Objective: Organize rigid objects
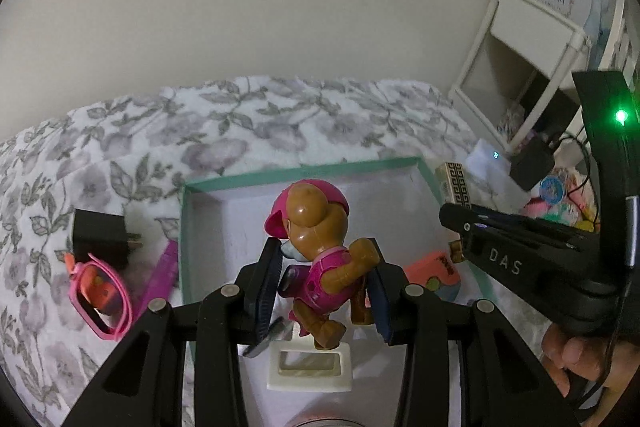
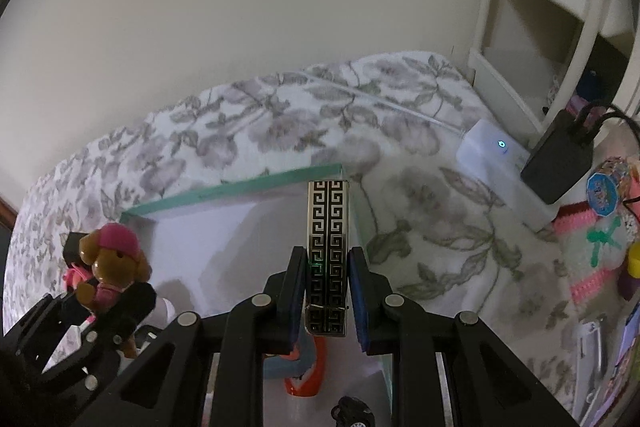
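Left wrist view: left hand-held gripper (image 1: 326, 291) clamps the brown-and-pink hard plastic puppy figure (image 1: 320, 259) at its torso; light, stiff, slippery. Right hand-held gripper (image 2: 328, 297) pinches a rigid black-and-gold patterned metal lighter (image 2: 327, 247).

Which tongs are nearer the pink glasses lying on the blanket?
Left. The left tongs, gripping the toy dog, sit just beside the pink glasses; the right tongs hold the patterned box over the tray's far side.

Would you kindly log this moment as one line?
left hand-held gripper: holds toy dog | right hand-held gripper: holds patterned bar | both over teal box
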